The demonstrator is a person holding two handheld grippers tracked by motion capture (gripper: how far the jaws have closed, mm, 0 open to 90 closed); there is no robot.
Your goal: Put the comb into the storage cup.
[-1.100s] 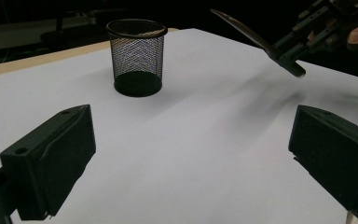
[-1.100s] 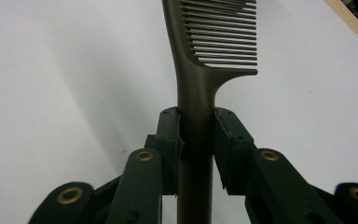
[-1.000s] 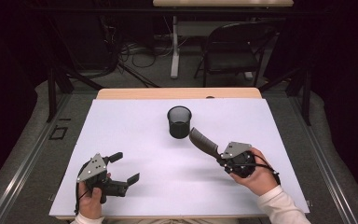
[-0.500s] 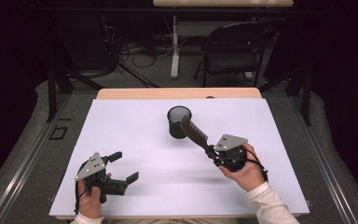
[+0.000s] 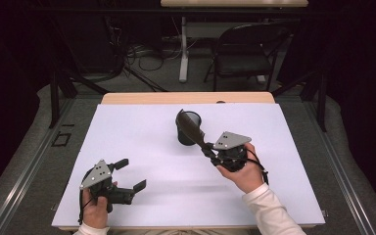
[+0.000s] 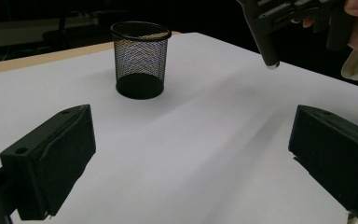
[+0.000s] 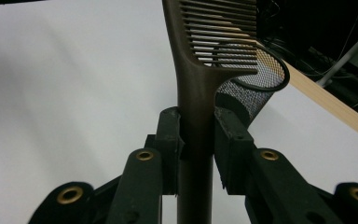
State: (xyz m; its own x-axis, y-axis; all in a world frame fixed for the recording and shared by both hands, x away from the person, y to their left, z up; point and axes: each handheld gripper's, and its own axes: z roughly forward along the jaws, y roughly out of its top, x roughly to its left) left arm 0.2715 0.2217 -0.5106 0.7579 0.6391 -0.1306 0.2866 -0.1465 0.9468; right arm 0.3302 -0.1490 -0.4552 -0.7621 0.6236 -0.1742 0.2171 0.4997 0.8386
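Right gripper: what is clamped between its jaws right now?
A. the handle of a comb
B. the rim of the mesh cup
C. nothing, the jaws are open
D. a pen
A: the right gripper has its jaws shut on the comb handle, teeth end near the mesh cup.

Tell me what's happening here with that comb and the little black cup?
A person holds a gripper in each hand at a white table. The right gripper is shut on the handle of a dark comb and holds it up beside the black mesh cup, its toothed end near the cup's rim. It looks headed into the cup but isn't in yet. The left gripper waits open, apart from both.
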